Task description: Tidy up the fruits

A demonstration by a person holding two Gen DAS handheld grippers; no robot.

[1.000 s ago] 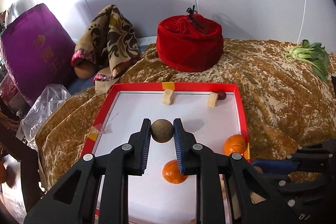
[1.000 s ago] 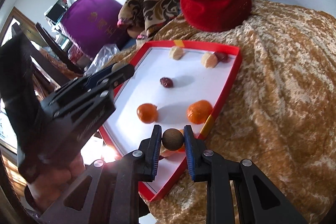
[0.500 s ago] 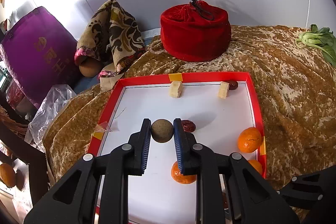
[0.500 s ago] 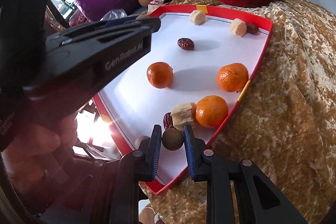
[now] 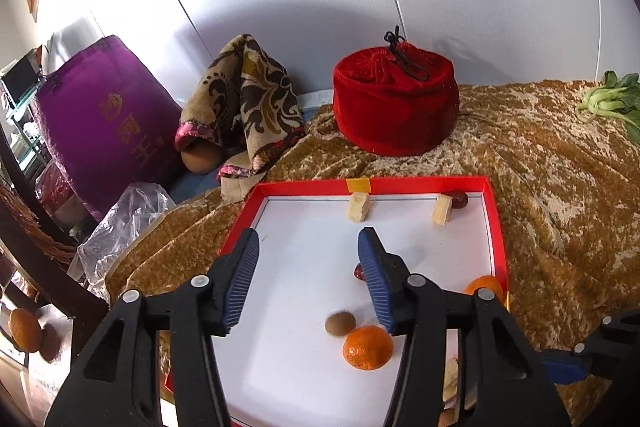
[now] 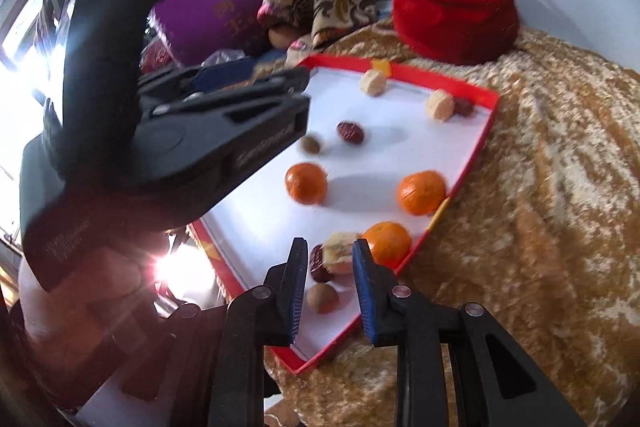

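Gold cloth: spread under everything; its right and near parts are cut off by the fisheye edge.
Red-rimmed tray: laid on the cloth, white floor; its near edge is hidden behind the gripper bodies.
Left gripper: pitched down over the tray; jaws have just been opening and are held wide, with nothing between the pads.
Right gripper: tilted down over the tray's near corner; jaws have just been opening, parted narrowly, pads clear of the fruit below.
Hand: seen under the left gripper's body, blurred by glare.
Red pouch: set beyond the tray, tied at its top.
Oranges: three are seen on the tray; one is partly hidden behind the left gripper in the left view.
Brown fruit, left: loose on the tray floor, just beside an orange.
Brown fruit, right: loose on the tray below the right jaws.
Red date: half hidden by the left finger in the left view.
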